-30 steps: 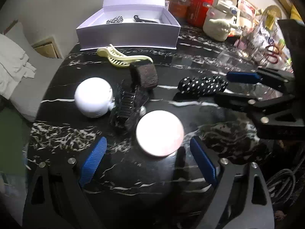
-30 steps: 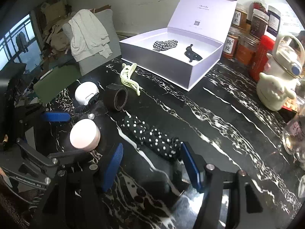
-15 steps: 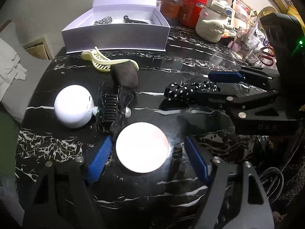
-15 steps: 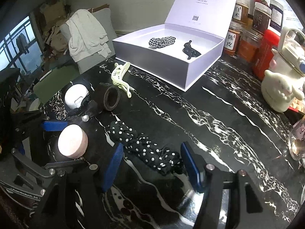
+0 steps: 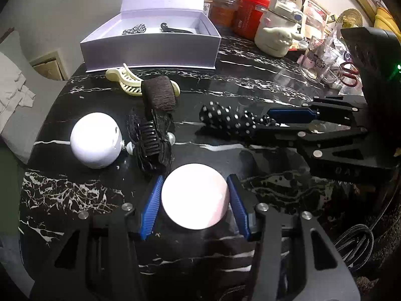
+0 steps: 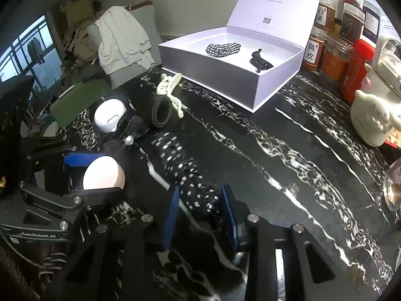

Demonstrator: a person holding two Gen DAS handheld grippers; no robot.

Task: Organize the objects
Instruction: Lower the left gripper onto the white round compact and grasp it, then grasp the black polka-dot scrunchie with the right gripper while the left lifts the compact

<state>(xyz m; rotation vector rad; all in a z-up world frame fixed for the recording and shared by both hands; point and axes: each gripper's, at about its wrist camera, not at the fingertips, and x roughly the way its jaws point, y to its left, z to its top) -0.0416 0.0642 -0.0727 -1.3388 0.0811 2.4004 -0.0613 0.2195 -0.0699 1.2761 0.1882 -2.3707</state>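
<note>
While both grippers sit low over the black marble table (image 5: 250,80), the scene reads left to right as follows.

White round case (image 5: 95,140): lies untouched at far left, well apart from either gripper.

Black claw clip (image 5: 150,143): just beside the case, tangled with dark fabric and pearl beads; where clip ends and fabric begins is hard to make out.

Brown hair roll (image 5: 159,95) and cream claw clip (image 5: 125,81): touching, close to the box front, probably next in the queue.

Left gripper (image 5: 195,200): jaws closing around the pink round compact (image 5: 195,198), which sits between the blue pads. Pads look to be at its sides, but whether they already press I cannot tell. The low approach suits a flat puck that must be pinched at the rim.

Polka-dot scrunchie (image 6: 185,175): stretched along the table. Right gripper (image 6: 200,203) is closing on its near end; fabric fills the gap and bulges, so it looks pinched. Grabbing one end lets the rest trail.

White box (image 6: 255,85): open at the far side, lid up, already holding a checked scrunchie (image 6: 223,49) and a black clip (image 6: 260,61), likely the destination.

Jars and a white kettle at far right are cut off by the lens edge.
</note>
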